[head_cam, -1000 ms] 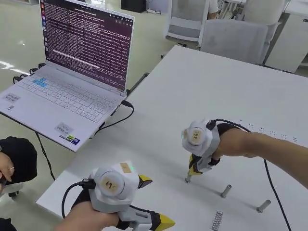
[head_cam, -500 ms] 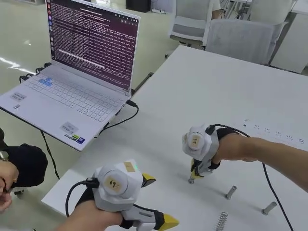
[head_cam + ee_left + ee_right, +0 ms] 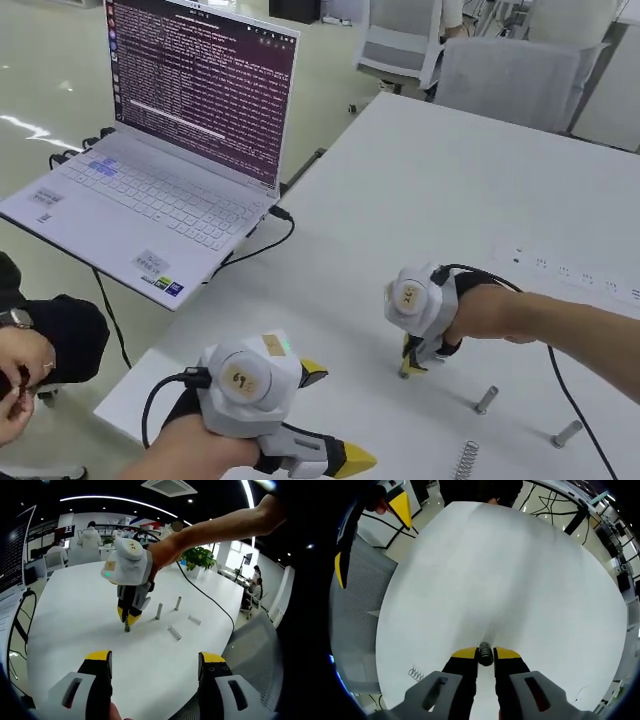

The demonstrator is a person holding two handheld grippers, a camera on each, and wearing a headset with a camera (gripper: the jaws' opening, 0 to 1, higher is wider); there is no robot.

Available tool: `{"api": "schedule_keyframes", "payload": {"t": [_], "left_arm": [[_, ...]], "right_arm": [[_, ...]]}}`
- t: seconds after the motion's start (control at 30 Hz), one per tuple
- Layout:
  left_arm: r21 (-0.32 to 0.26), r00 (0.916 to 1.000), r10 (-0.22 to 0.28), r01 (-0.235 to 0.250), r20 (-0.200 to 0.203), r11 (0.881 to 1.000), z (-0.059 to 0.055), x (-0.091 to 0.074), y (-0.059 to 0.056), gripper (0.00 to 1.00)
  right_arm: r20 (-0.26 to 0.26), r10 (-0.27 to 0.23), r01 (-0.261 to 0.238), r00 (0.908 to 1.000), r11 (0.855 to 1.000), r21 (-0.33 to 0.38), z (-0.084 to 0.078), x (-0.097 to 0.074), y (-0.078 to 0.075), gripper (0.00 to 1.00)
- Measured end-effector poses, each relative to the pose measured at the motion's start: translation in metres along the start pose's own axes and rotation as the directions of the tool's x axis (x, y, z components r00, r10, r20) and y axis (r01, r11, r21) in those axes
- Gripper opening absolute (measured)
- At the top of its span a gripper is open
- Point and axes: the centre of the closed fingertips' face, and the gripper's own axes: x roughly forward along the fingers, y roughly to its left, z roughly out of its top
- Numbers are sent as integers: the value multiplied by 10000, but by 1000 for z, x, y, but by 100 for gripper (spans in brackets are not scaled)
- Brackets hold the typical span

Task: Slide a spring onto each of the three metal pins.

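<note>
My right gripper point(image 3: 411, 362) points down over the leftmost metal pin point(image 3: 405, 372), shut on a spring point(image 3: 485, 653) that sits between its yellow tips. In the left gripper view the spring point(image 3: 127, 625) stands upright on the table under the right gripper point(image 3: 129, 616). Two bare pins point(image 3: 486, 400) point(image 3: 566, 434) stand to the right, seen also as pins point(image 3: 159, 611) point(image 3: 177, 603). Loose springs point(image 3: 173, 632) point(image 3: 194, 620) lie near them, and one spring point(image 3: 465, 460) shows at the front edge. My left gripper point(image 3: 335, 417) point(image 3: 155, 657) hovers open near the table's front, holding nothing.
An open laptop point(image 3: 150, 190) sits on a side stand at the left, its cable point(image 3: 255, 250) trailing to the white table point(image 3: 440, 200). Office chairs point(image 3: 500, 70) stand beyond the far edge. A person's hands point(image 3: 20, 370) show at the lower left.
The head camera has shifted, moving the whole picture. My right gripper stays over the leftmost pin with the spring and has sunk slightly. The left gripper holds its place.
</note>
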Motion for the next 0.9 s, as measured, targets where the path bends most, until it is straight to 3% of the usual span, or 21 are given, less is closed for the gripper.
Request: {"api": "schedule_keyframes", "payload": {"t": [0.2, 0.43, 0.67, 0.9], "left_arm": [[15, 10000, 27, -27, -17, 10000, -1, -1, 0, 65], [38, 10000, 23, -23, -38, 10000, -1, -2, -1, 66], [66, 10000, 17, -17, 3, 10000, 1, -1, -3, 66], [125, 10000, -34, 34, -21, 9999, 2, -1, -5, 66]], "right_arm": [[101, 78, -79, 9999, 9998, 178, 1, 1, 2, 11], [-23, -102, 102, 9999, 9999, 57, -2, -3, 2, 21], [38, -376, 376, 9993, 9992, 105, -5, -18, 1, 27], [253, -970, 961, 9950, 9948, 337, -9, -37, -3, 36]]}}
